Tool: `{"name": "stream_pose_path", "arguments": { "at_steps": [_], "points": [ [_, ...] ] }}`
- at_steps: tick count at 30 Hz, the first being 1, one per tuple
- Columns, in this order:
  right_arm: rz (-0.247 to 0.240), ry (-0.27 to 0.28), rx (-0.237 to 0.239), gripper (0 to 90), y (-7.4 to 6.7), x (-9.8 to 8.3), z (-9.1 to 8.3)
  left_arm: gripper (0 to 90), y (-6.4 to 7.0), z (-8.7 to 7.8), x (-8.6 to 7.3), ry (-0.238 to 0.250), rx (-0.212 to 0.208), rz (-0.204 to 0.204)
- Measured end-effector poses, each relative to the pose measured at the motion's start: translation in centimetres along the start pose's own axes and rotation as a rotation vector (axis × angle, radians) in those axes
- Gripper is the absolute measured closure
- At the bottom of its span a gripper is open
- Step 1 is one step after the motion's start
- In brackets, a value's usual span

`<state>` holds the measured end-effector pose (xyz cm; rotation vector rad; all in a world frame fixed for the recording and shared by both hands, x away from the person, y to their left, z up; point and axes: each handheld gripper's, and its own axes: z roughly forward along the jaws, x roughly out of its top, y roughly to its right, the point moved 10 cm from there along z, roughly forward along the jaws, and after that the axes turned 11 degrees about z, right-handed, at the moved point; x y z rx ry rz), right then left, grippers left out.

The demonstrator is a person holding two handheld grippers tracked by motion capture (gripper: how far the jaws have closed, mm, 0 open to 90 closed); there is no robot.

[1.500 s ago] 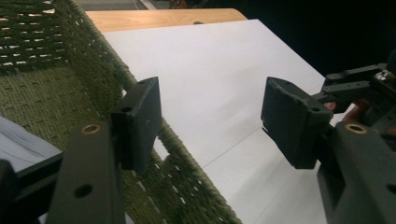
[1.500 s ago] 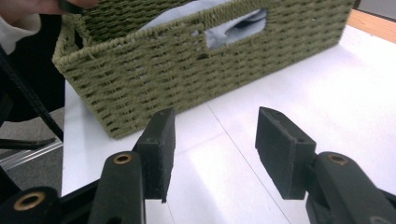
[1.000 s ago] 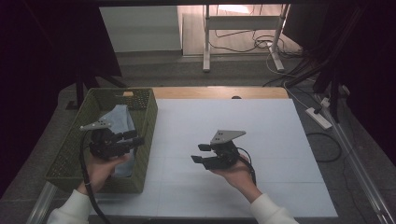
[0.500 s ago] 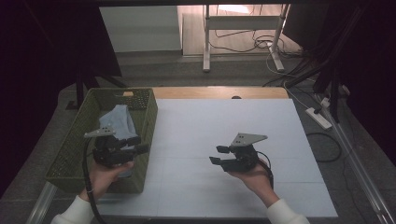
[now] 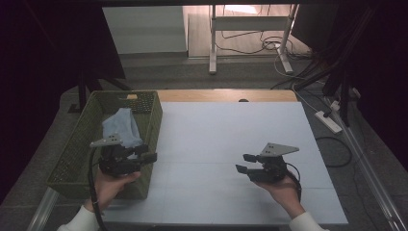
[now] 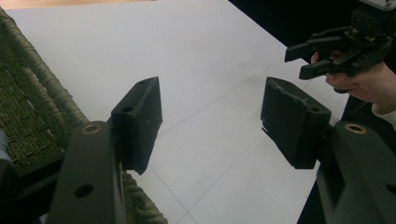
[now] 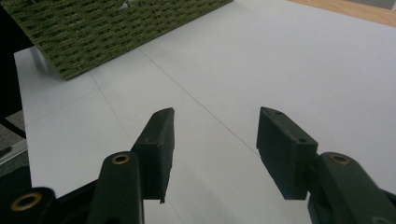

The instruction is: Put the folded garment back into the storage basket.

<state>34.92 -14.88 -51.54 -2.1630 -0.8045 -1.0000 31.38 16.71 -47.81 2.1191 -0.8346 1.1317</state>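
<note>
Cloth stowed; both grippers empty.
Pale blue crumpled cloth (image 5: 120,126) lies inside green woven basket (image 5: 86,139). Left gripper (image 5: 148,153) over basket's near corner, right gripper (image 5: 245,163) well right of basket, jaws of both spread, holding nothing.

No readable text, label, brand, number or sign anywhere: none on the woven olive-green basket (image 5: 82,144), the pale blue cloth (image 5: 121,126) inside it, or the white table top (image 5: 216,134).
</note>
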Motion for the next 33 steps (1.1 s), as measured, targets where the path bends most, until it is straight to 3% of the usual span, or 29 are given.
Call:
{"name": "stream_pose_path", "arguments": {
  "at_steps": [17, 33],
  "points": [
    [0.028, 0.027, -0.062, 46.0, 3.0, -1.9, -3.8, 37.9, 0.3, 0.2, -0.5, -0.008, 0.006, 0.015],
    [0.022, 0.030, -0.067, 45.9, 3.4, -1.9, -4.3, 37.9, 0.4, 0.3, -0.5, -0.014, 0.012, 0.027]
  ]
}}
